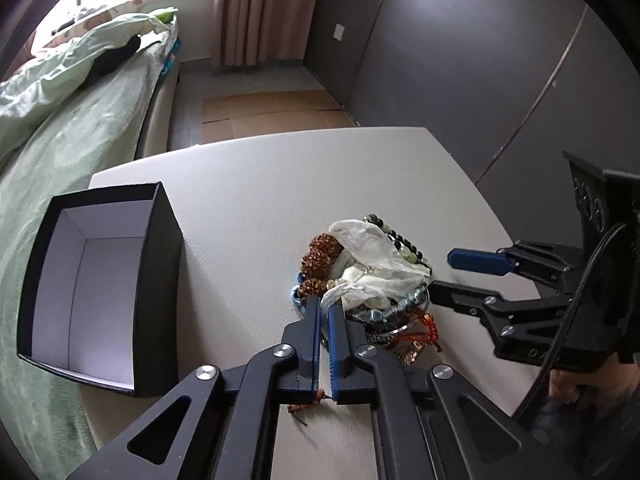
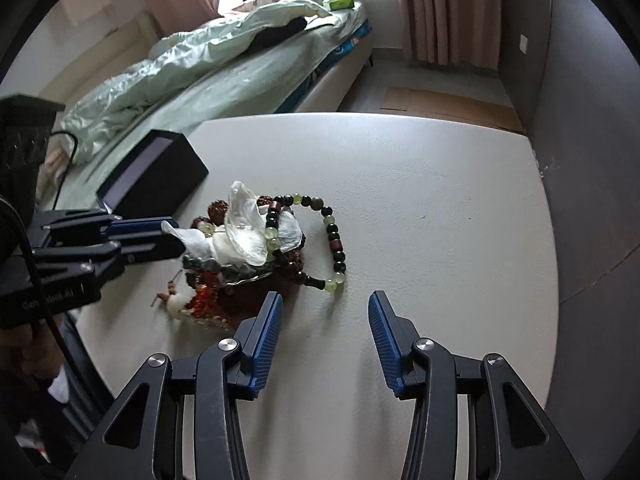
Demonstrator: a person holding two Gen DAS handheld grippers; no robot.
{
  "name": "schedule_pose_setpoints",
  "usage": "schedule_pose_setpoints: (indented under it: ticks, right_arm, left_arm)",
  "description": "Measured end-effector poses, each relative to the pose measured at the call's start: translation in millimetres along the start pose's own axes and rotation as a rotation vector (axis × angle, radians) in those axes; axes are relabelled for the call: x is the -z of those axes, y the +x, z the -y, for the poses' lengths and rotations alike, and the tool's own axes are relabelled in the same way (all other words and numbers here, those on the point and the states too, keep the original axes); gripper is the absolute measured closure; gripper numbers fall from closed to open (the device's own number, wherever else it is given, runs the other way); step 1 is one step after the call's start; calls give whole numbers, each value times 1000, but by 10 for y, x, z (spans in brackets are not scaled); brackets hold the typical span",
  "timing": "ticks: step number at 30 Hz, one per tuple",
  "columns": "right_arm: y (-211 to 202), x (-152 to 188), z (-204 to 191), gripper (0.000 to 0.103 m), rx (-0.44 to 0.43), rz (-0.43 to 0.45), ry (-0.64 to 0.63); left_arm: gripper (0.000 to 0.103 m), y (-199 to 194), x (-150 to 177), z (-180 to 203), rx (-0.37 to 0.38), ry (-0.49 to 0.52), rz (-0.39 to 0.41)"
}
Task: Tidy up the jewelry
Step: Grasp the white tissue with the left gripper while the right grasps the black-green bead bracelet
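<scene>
A heap of jewelry (image 1: 368, 280) lies on the white table (image 1: 248, 200): brown seed beads (image 1: 318, 258), green and dark bead strings (image 2: 334, 236), an orange-red piece (image 1: 424, 330) and clear plastic bags (image 1: 376, 252). My left gripper (image 1: 323, 308) is shut at the heap's near edge, pinching the corner of a plastic bag (image 2: 192, 240); it also shows in the right wrist view (image 2: 172, 236). My right gripper (image 2: 324, 308) is open and empty, just in front of the heap; it also shows in the left wrist view (image 1: 442, 272). An open, empty black box (image 1: 100, 280) stands left of the heap.
A bed with green bedding (image 2: 180, 64) runs along the table's far left side. Grey cabinet doors (image 1: 480, 60) stand to the right. Pink curtains (image 2: 444, 8) and flat cardboard on the floor (image 1: 272, 112) lie beyond the table.
</scene>
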State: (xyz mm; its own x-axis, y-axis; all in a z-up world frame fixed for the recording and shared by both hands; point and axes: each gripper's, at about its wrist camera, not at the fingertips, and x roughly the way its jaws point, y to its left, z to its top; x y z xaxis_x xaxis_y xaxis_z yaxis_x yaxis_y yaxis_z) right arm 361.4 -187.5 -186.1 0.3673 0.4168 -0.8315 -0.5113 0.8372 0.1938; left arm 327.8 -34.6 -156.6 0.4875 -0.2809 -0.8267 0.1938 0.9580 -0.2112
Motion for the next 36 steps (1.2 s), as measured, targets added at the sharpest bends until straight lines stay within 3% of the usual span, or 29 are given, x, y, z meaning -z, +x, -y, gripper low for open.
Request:
schedule_pose_setpoints:
  ticks: [5, 9, 12, 15, 24, 29, 30, 32, 33, 36]
  right_arm:
    - [85, -63, -17, 58, 21, 1, -28]
    - [88, -132, -55, 74, 11, 33, -37]
    - [99, -174, -94, 93, -13, 38, -32]
    - [53, -182, -127, 100, -29, 62, -28]
    - [-187, -88, 10, 101, -89, 131, 63]
    - [-127, -147, 51, 101, -80, 76, 114]
    - [-106, -174, 53, 98, -62, 56, 122]
    - [-50, -266, 64, 71, -28, 16, 140]
    - [-50, -304, 67, 51, -13, 19, 142]
    - [-30, -426, 124, 50, -2, 10, 167]
  left_arm:
    - [102, -139, -64, -22, 25, -24, 50]
    - [102, -305, -137, -12, 44, -39, 98]
    - [102, -447, -204, 5, 57, -40, 131]
    - [102, -584, -240, 8, 60, -45, 159]
    - [102, -1018, -279, -54, 60, -63, 227]
    - [102, -1210, -262, -124, 46, -77, 260]
    - [102, -1236, -261, -149, 45, -85, 264]
    - [102, -1304, -248, -209, 40, -102, 276]
    - [102, -1325, -245, -234, 36, -106, 280]
    - [102, -1392, -223, -339, 24, -126, 288]
